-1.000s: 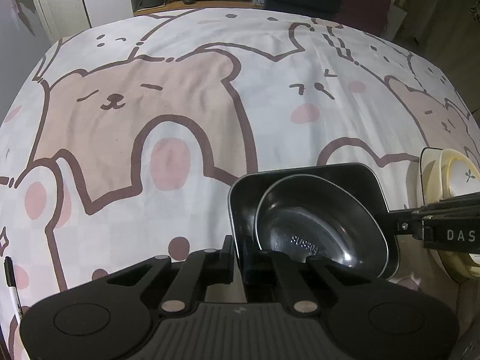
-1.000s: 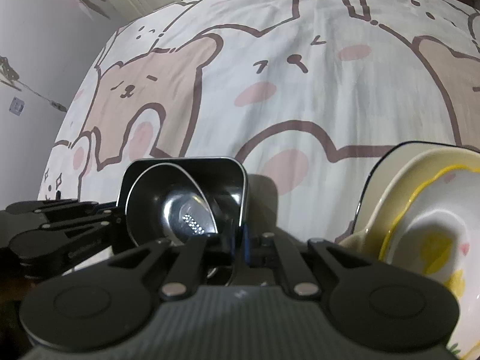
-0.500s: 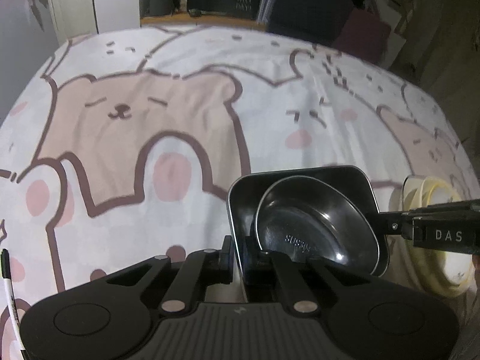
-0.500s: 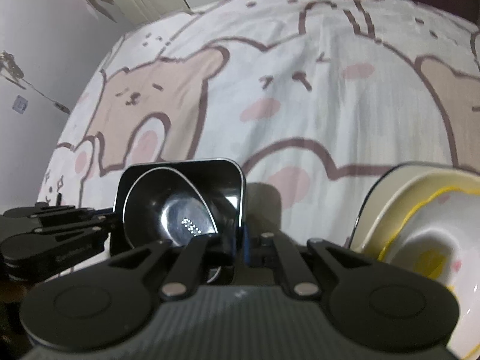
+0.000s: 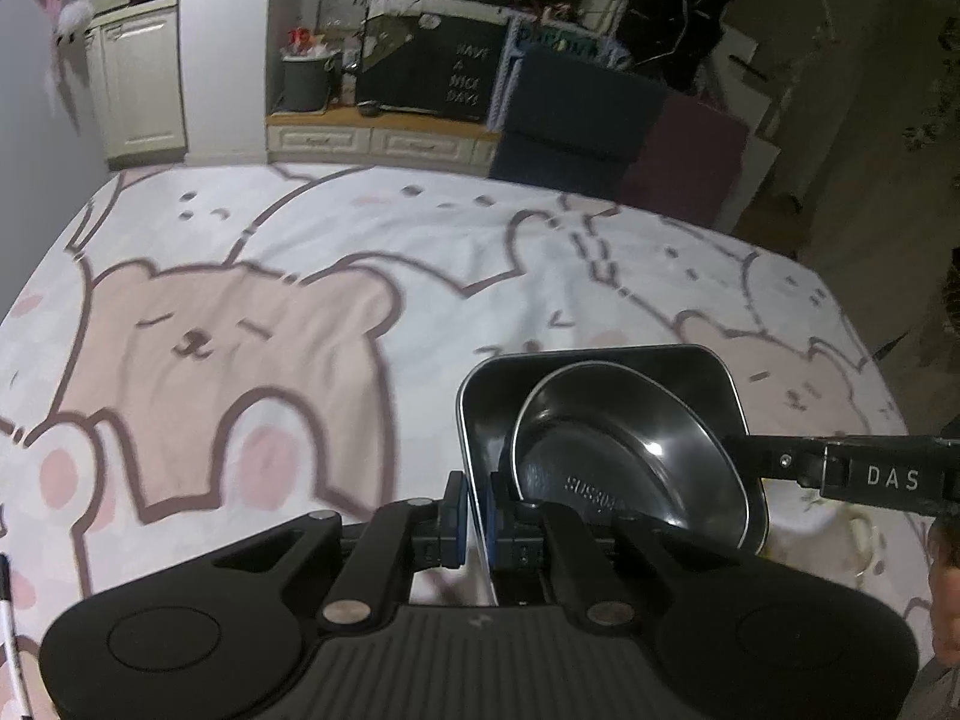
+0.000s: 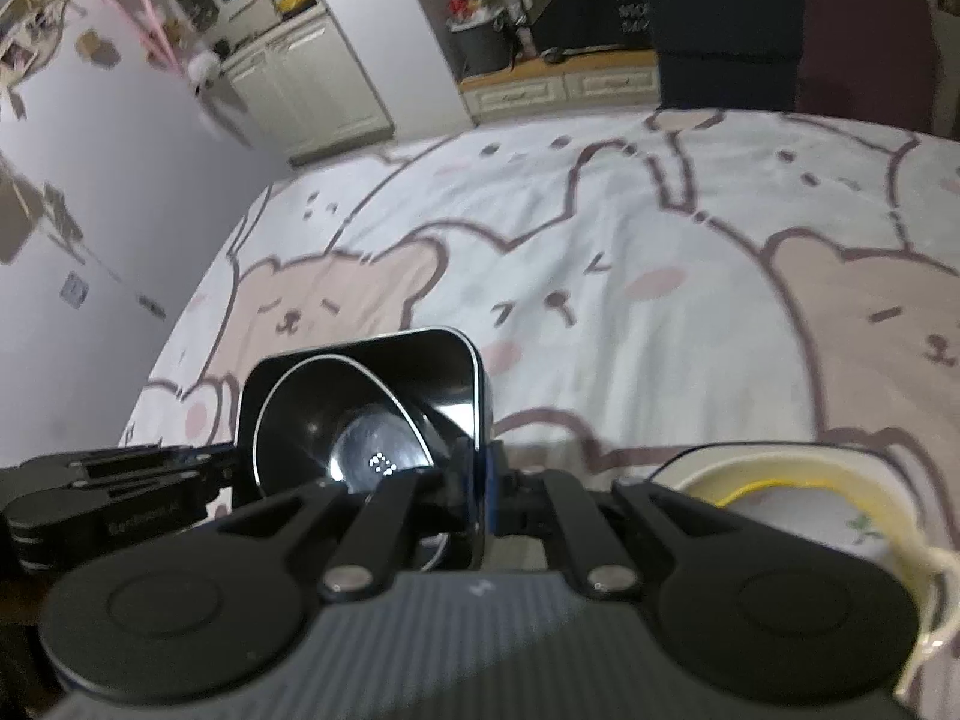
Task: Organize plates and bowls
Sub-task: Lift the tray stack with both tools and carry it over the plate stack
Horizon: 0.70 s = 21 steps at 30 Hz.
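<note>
Both your grippers, left gripper (image 5: pixel 474 519) and right gripper (image 6: pixel 480 489), clamp opposite rims of the square tray (image 5: pixel 606 372) carrying the steel bowl (image 5: pixel 630 462); the cream plate stack (image 6: pixel 780 480) lies at three o'clock, nearest your right.

The white bedspread with beige bears and pink cheek spots (image 5: pixel 252 324) is outlined in brown. The dark, mirror-shiny square steel tray (image 5: pixel 480 396) holds a silver-rimmed round steel bowl (image 5: pixel 624 450) (equally dark). The cream ceramic bowl with a yellow rim (image 6: pixel 840 480) carries a green sprig.
</note>
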### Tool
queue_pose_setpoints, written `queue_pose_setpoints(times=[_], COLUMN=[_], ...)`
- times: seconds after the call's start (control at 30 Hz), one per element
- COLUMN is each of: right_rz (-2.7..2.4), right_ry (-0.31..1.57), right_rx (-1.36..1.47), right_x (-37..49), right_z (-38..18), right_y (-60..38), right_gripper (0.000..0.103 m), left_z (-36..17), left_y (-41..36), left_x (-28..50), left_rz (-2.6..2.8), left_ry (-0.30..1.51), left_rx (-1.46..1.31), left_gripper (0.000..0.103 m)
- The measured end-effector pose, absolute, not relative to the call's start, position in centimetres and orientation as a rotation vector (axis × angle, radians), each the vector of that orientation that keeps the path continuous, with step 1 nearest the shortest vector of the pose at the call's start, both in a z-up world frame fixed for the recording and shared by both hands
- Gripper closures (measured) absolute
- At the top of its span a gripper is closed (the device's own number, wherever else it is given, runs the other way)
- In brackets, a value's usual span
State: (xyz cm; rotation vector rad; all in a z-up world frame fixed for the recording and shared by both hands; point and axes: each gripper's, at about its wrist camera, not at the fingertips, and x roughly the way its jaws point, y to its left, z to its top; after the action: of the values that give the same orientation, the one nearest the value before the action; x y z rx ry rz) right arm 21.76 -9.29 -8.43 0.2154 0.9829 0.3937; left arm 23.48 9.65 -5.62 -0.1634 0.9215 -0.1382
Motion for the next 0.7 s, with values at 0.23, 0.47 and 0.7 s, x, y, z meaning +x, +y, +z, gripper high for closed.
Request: queue_pose_setpoints(times=[0.23,0.47,0.7], right_rz=[0.337,0.269,0.212], right_ry=[0.941,0.909,0.915], right_rx=[0.242,0.251,0.260], right_x=[20.9,19.3,17.4], right_z=[-6.9,-6.3,-6.4], right_y=[-14.5,-19.0,-22.4], right_gripper=[0.099,0.099,0.099], left_z=[-4.6,-4.5,-5.5], left_y=[4.9,0.8,-2.5], left_x=[23.8,24.0,23.8], left_rz=[-0.210,-0.277,-0.336], left_ry=[0.893,0.896,0.931], left_rx=[-0.151,-0.129,-0.113], left_gripper=[0.097,0.097,0.097])
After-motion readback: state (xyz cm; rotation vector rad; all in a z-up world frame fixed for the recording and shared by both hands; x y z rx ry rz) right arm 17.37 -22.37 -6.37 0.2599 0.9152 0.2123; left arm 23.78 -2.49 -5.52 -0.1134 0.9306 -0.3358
